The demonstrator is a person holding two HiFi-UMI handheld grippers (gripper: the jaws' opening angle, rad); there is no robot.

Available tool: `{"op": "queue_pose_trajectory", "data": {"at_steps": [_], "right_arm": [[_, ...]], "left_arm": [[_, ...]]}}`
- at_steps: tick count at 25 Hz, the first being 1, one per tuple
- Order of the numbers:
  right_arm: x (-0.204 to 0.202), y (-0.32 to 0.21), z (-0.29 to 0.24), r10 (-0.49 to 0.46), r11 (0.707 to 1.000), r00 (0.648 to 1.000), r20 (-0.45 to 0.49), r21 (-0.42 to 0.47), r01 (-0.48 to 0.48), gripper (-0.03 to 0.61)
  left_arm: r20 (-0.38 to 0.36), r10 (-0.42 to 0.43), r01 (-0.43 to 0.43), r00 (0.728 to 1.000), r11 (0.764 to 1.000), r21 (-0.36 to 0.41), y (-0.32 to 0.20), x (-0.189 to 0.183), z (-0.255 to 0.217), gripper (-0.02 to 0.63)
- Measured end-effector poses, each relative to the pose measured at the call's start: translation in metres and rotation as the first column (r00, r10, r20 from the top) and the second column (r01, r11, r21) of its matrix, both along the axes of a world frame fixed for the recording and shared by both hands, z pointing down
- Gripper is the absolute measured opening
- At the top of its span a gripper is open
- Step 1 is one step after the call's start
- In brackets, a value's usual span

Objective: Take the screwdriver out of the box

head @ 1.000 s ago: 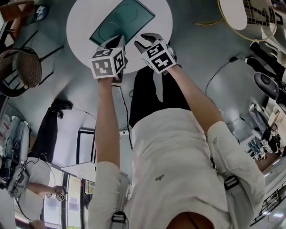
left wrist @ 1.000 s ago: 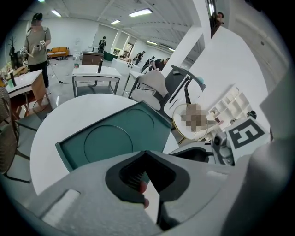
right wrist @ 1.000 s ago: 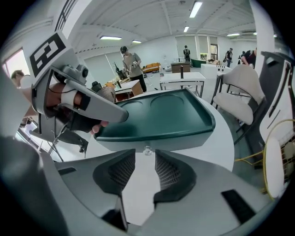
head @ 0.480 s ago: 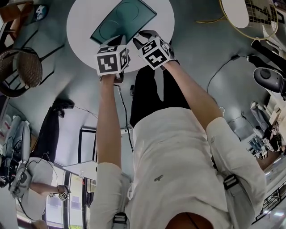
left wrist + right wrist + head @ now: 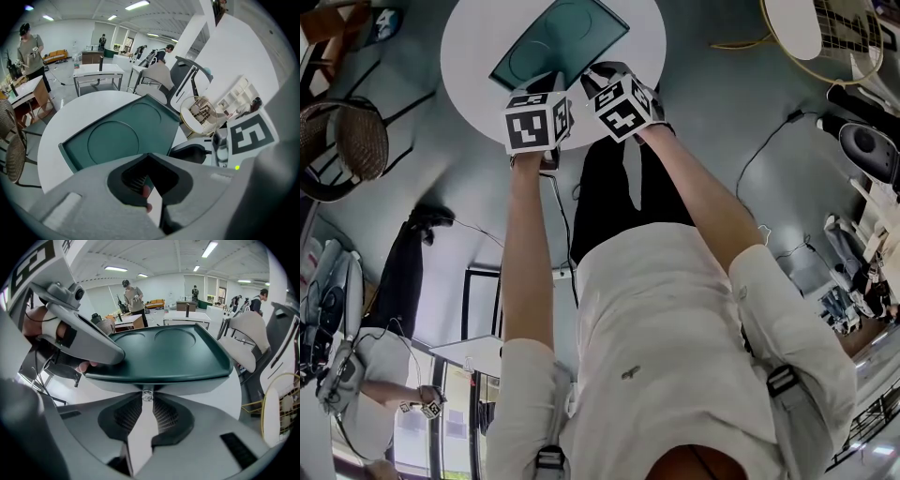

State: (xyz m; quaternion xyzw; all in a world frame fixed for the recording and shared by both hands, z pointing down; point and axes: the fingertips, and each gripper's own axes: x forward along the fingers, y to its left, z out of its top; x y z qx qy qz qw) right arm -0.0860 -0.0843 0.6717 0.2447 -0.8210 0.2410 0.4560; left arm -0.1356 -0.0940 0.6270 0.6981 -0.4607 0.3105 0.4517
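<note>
A dark green flat box [image 5: 553, 42] with a round recess in its lid lies on a round white table [image 5: 469, 56]. No screwdriver shows in any view. My left gripper [image 5: 546, 84] looks shut, its tip [image 5: 149, 157] resting on the box's [image 5: 117, 136] near left rim; a small reddish thing that I cannot identify shows in the hollow behind the tips. In the right gripper view the left gripper [image 5: 115, 352] lies on that rim. My right gripper [image 5: 605, 77] is at the box's [image 5: 164, 352] near edge. Its jaws [image 5: 147, 395] are closing, tips on either side of a small clear catch [image 5: 147, 393].
A wicker chair [image 5: 347, 141] stands left of the table. A round wire-topped table [image 5: 825, 37] is at the upper right, and cables [image 5: 769, 141] trail on the floor. White chairs [image 5: 248, 343] stand beside the table, and people stand at desks far behind.
The right gripper has crept up and left to the box's near edge. The left gripper has barely shifted.
</note>
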Motion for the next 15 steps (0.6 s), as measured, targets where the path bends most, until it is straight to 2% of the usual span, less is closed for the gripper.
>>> {"op": "queue_pose_trajectory", "data": {"at_steps": [15], "right_arm": [[0.032,0.035,0.001,0.022,0.998,0.998,-0.055,-0.052,-0.025,0.076]], "left_arm": [[0.007,-0.002,0.002,1.000,1.000,0.003,0.001,-0.001,0.000,0.009]]}}
